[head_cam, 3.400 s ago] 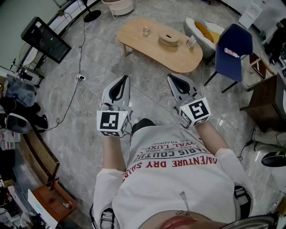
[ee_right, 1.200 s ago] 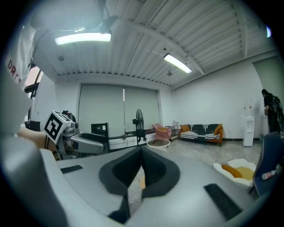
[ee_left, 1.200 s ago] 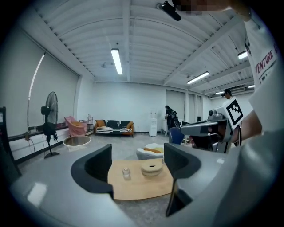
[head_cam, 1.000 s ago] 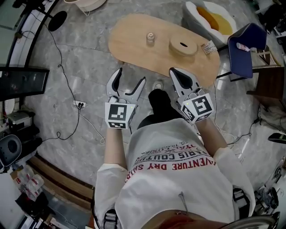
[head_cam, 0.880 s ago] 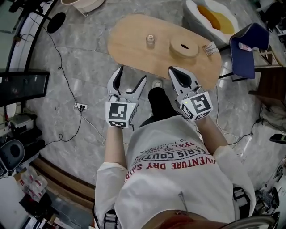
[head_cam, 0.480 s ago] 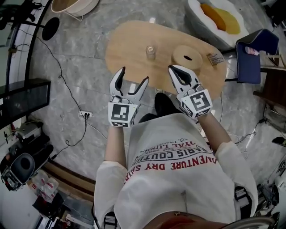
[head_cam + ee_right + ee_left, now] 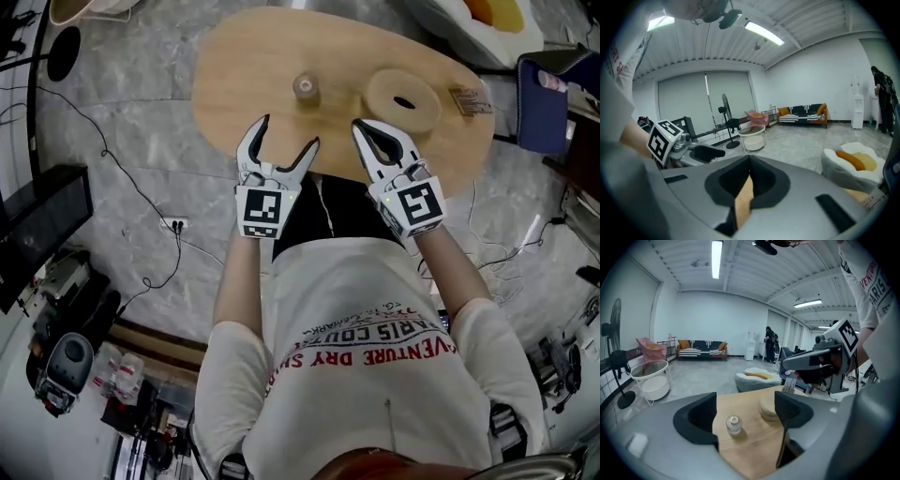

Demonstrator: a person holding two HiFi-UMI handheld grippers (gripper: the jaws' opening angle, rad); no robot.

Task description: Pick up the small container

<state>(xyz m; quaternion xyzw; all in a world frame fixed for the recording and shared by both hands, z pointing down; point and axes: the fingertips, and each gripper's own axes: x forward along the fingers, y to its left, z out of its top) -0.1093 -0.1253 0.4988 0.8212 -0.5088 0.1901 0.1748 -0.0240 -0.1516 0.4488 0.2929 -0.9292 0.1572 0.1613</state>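
The small container (image 7: 305, 87), a clear glass jar with a pale lid, stands on the oval wooden table (image 7: 244, 66). My left gripper (image 7: 284, 135) hovers over the table's near edge, a short way in front of the jar, and its jaws are opening with nothing between them. In the left gripper view the jar (image 7: 734, 423) shows ahead, framed by the two dark pads (image 7: 701, 416). My right gripper (image 7: 362, 127) is shut and empty, near a round wooden disc (image 7: 403, 101). The right gripper view shows its jaws (image 7: 749, 164) meeting at the tip.
A small printed card (image 7: 466, 98) lies at the table's right end. A blue chair (image 7: 553, 94) and a white beanbag (image 7: 487, 23) stand beyond it. Cables and a power strip (image 7: 173, 225) lie on the floor at left, by a black screen (image 7: 37, 234).
The person has walked up to the table, so both grippers now reach over its near edge. The left jaws, shut at first, have spread open. The right jaws stay shut.
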